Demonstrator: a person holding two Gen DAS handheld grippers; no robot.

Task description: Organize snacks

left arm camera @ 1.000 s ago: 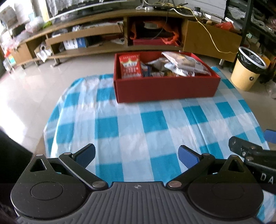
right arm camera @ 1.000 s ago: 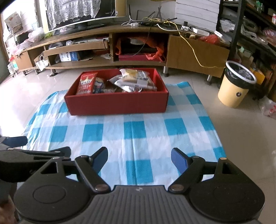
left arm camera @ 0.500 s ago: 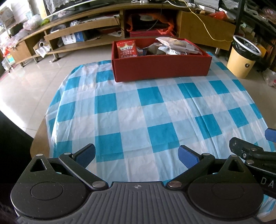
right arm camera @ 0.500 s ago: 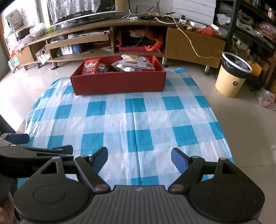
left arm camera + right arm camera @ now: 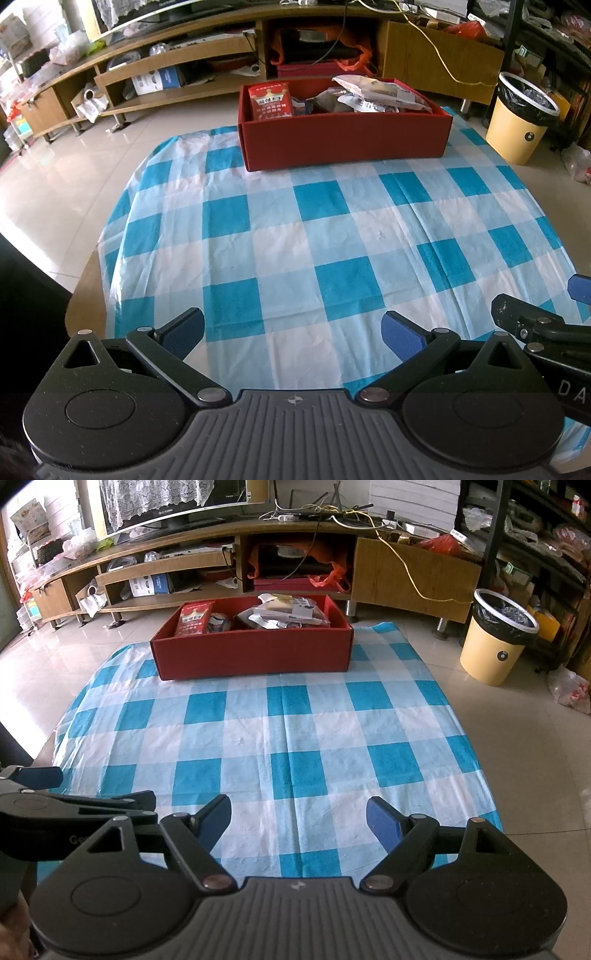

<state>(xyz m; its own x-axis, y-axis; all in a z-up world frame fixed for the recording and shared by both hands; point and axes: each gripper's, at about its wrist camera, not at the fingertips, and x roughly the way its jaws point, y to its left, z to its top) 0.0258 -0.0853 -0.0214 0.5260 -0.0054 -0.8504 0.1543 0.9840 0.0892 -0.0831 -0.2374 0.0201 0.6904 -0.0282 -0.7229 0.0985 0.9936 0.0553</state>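
A red cardboard box point(image 5: 347, 138) point(image 5: 255, 653) stands at the far end of the blue-and-white checked cloth. Inside it a red snack bag point(image 5: 271, 101) point(image 5: 194, 618) leans at the left end, and several clear and silvery packets point(image 5: 376, 96) point(image 5: 284, 611) are piled to its right. My left gripper point(image 5: 293, 332) hovers open over the near part of the cloth, nothing between its blue pads. Beside it my right gripper point(image 5: 299, 818) also stands open and empty, far short of the box. Each gripper's side shows at the edge of the other's view.
The checked cloth point(image 5: 332, 236) point(image 5: 295, 731) covers a low table whose wooden corner shows at the near left. Tiled floor surrounds it. A yellow bin with a black liner point(image 5: 517, 118) point(image 5: 498, 635) stands to the right, a long wooden TV stand point(image 5: 229, 561) behind the box.
Both grippers have drawn back from the box toward the near edge of the cloth, so the box looks smaller and farther. Their jaws kept the same width.
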